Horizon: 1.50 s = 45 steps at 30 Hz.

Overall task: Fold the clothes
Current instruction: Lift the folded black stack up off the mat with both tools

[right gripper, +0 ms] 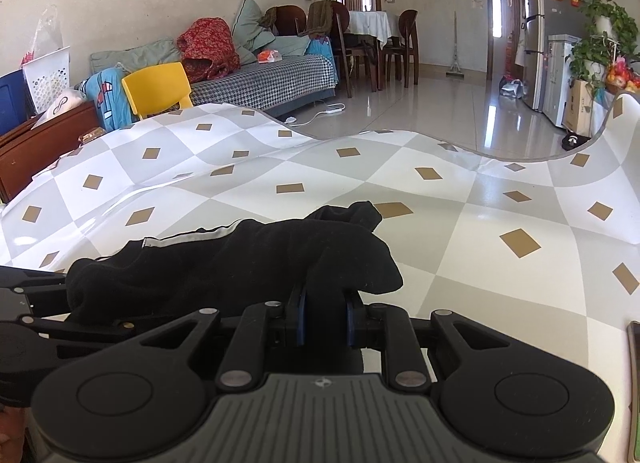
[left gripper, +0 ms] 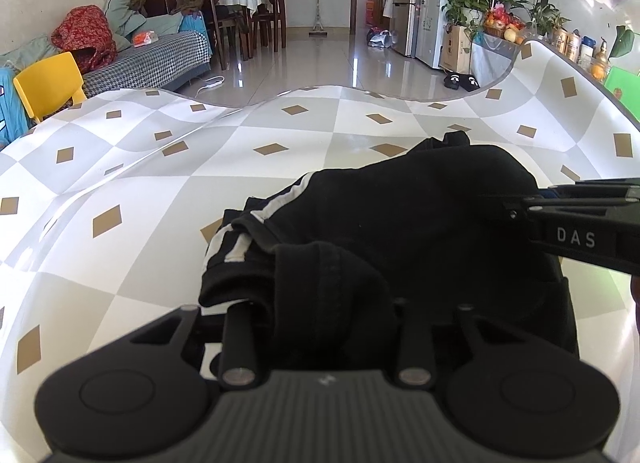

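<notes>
A black garment [left gripper: 400, 223] with white side stripes [left gripper: 276, 203] lies bunched on the checkered tabletop [left gripper: 160, 203]. My left gripper [left gripper: 324, 303] sits at its near edge with its linkage spread wide. A fold of the cloth lies between its fingers and hides the tips. My right gripper [left gripper: 520, 211] reaches in from the right onto the garment's right side. In the right wrist view the garment [right gripper: 240, 259] stretches to the left, and my right gripper [right gripper: 326, 303] is shut on a raised fold of it, pinched between the blue pads [right gripper: 301, 315]. The left gripper [right gripper: 60, 303] shows at the left edge.
The table's far edge [right gripper: 400, 133] drops to a shiny tiled floor. A yellow chair [right gripper: 156, 87] and a wooden cabinet [right gripper: 40, 143] stand at the table's left side, with a sofa [right gripper: 260, 79] behind. A dark flat object [right gripper: 634, 343] lies at the right edge.
</notes>
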Each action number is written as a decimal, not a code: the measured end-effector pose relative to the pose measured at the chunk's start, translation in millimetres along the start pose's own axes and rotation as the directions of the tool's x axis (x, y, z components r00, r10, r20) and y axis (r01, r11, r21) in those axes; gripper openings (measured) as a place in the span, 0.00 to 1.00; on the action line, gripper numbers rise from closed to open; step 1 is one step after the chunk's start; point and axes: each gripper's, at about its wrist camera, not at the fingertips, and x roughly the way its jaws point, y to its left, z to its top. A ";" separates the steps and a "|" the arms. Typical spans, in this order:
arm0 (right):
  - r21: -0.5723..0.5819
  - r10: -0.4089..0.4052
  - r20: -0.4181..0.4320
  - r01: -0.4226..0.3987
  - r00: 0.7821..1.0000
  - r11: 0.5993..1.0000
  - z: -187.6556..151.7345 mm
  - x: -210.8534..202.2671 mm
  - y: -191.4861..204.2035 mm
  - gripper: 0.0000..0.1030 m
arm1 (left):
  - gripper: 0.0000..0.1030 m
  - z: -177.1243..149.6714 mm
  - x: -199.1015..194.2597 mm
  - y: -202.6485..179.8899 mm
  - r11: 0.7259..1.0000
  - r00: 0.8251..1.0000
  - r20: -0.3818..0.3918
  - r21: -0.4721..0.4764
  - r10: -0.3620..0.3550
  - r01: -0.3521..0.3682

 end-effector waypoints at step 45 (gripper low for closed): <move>-0.043 0.019 0.176 -0.012 0.984 0.999 22.6 -86.2 28.0 0.18 | 0.31 12.4 -109.3 -16.7 0.998 0.986 0.155 0.010 0.061 -0.063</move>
